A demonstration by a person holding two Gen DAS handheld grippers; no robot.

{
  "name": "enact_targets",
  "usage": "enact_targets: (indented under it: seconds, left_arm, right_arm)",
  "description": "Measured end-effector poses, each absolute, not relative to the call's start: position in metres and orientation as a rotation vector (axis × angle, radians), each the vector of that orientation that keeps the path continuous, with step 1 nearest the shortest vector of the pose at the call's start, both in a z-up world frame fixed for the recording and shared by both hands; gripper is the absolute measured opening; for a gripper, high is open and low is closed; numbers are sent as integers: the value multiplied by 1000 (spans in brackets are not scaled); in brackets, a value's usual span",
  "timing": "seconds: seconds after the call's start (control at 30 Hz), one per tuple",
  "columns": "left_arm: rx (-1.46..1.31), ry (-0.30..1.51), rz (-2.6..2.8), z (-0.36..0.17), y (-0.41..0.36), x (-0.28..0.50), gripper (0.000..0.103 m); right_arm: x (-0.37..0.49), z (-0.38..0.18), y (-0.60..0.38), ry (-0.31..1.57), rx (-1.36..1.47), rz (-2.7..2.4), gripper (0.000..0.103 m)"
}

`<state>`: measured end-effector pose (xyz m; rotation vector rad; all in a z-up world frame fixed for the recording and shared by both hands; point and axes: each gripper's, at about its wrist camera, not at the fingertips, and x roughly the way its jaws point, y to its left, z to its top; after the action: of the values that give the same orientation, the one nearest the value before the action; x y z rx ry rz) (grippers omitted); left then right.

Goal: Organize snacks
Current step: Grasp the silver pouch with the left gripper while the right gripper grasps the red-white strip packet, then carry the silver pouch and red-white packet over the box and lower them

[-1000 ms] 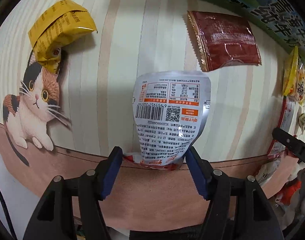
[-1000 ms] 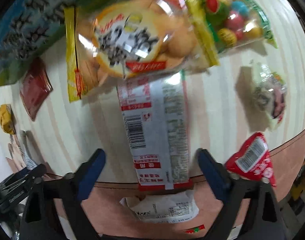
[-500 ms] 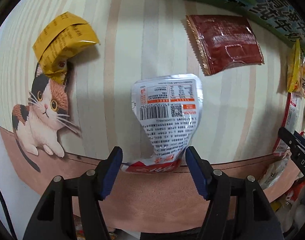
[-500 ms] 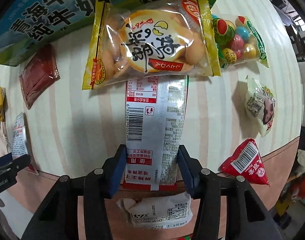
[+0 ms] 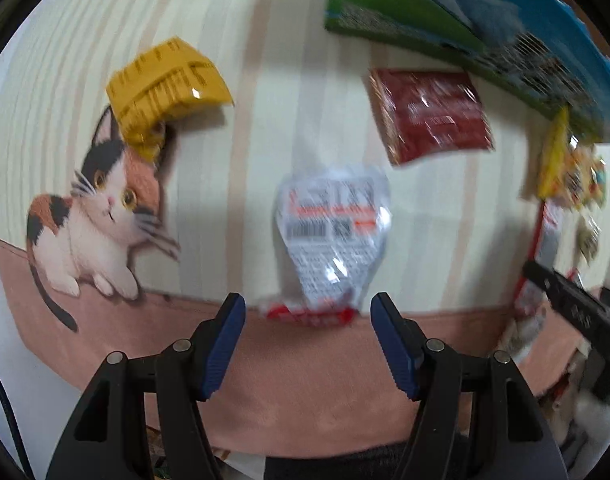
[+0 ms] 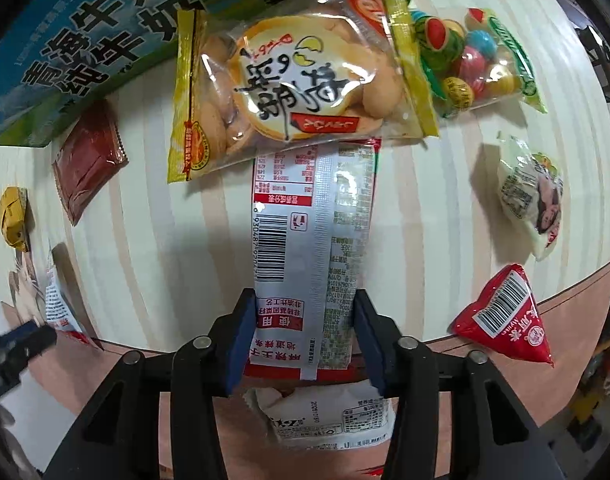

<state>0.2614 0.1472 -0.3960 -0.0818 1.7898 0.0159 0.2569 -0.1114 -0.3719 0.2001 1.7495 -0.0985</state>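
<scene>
**Snacks spread on a striped mat, one long packet in the right claw**

Left wrist view, left to right: a printed cat (image 5: 101, 216) on the mat (image 5: 265, 92); one crumpled yellow packet (image 5: 165, 88) lying at the cat's ear; one silver pouch (image 5: 333, 236), back side up, with small print, a barcode and a red lower seam. It lies flat on the mat just ahead of the left gripper (image 5: 307, 340), whose blue pads stand apart on either side of it, touching nothing: half open and empty. Further right lies one dark red sachet (image 5: 429, 116) with a serrated edge, under a blue-and-green carton (image 5: 445, 20).

Right wrist view, left to right: the yellow packet, silver pouch, dark red sachet and carton show again at the left edge. In the middle, the right gripper (image 6: 303, 338) has its pads against both long edges of one long red-and-silver packet (image 6: 313, 240), seam and barcode up. The jaws are easing open, though the packet sits between them and the pads touch it. Its far end lies tucked under one yellow-edged bag of biscuits (image 6: 289, 80). Right of that: one clear bag of coloured balls (image 6: 473, 60), one white pouch (image 6: 529, 196), one red triangular packet (image 6: 505, 320). Below the gripper lies one white packet (image 6: 329, 420).

Ten snack items counted, one of each.
</scene>
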Motion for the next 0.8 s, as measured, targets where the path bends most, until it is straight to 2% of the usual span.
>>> enact_targets:
  seconds: [0.1,0.27,0.3,0.33,0.43,0.6,0.8]
  left_arm:
    - [-50,1826,11,-415,141,272,64]
    - [-29,1842,-9,-435,128,275,63]
    - [-27,1831,-12,-436,126,274,57]
    - [-37,1821,-19,-435,125,273,47]
    - [-51,1796,-17,-431,117,264,27]
    - [-50,1766,-27,-416,111,248,26]
    - [-70,1718,-83,-364,108,219,26]
  right_arm:
    - [265,-379,-105,1764,170,-104,60]
    - [260,-375,-91,1732,86,-123,54]
    - [259,-374,-90,1724,78,-120,50]
    - [258,-373,-87,1714,69,-112,47]
    - [253,-367,-84,1695,73,-104,44]
    - [235,-356,-93,1692,128,-88,41]
    - [215,-339,-101,1693,224,-22,41]
